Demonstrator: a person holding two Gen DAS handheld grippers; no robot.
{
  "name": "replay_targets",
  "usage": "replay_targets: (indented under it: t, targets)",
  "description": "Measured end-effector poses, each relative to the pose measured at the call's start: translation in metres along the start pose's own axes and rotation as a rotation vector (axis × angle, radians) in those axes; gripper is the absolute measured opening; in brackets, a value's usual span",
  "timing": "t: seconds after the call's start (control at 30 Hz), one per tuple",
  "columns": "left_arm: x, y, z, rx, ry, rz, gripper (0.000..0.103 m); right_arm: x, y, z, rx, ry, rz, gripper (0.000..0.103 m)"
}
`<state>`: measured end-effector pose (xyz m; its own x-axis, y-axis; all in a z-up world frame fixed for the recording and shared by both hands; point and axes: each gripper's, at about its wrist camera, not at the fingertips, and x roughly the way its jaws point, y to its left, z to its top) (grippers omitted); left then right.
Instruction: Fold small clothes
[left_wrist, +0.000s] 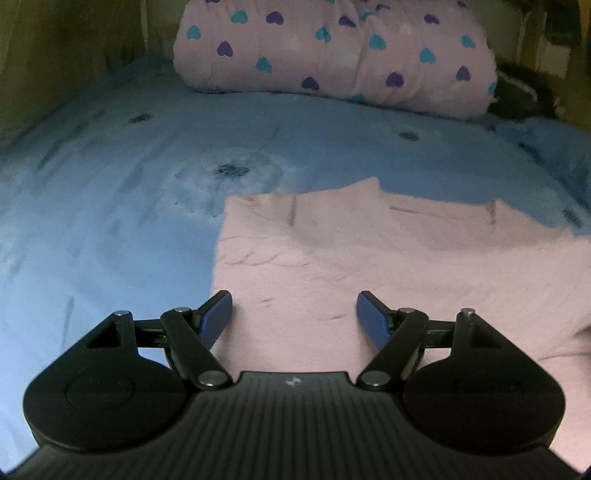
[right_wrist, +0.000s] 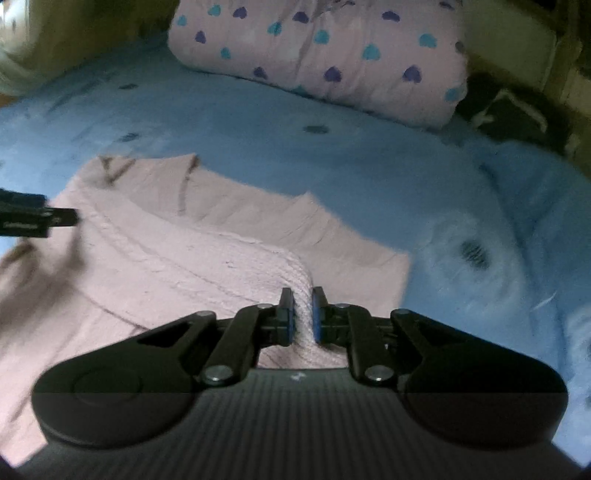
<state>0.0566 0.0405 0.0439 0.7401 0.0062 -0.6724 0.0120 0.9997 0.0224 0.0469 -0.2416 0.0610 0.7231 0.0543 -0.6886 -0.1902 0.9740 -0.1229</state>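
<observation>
On blue bedsheet (left_wrist: 110, 206): pink knit sweater (left_wrist: 369, 266); right gripper (right_wrist: 303, 306) clamped on its fold, left gripper (left_wrist: 294, 314) fingers apart above it.

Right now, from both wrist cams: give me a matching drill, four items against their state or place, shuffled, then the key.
Column 1
1. left gripper
2. right gripper
3. pink sweater
4. heart-print bedding

Column 2
A. rolled up at the far end of the bed
B. jaws wide open, nothing between the pads
C. spread on the blue sheet, one edge lifted
D. shut on a fold of pink knit

Pairs: 1-B, 2-D, 3-C, 4-A
</observation>
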Motion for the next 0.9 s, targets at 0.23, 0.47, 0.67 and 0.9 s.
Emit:
replay_targets:
  t: [0.23,0.47,0.67,0.9]
  targets:
    - [0.023,0.014,-0.004,-0.045,0.072,0.023,0.082,0.062,-0.018,0.005,0.091,0.124,-0.150,0.017]
    - [0.024,0.018,-0.001,-0.094,0.095,0.010,0.082,0.031,-0.065,-0.018,0.289,0.029,-0.195,0.019]
    - [0.024,0.015,-0.001,-0.080,0.085,0.020,0.082,0.019,-0.075,-0.036,0.537,0.037,-0.015,0.020]
    - [0.023,0.014,-0.001,-0.077,0.085,0.020,0.082,0.032,-0.067,-0.039,0.574,0.085,0.019,0.021]
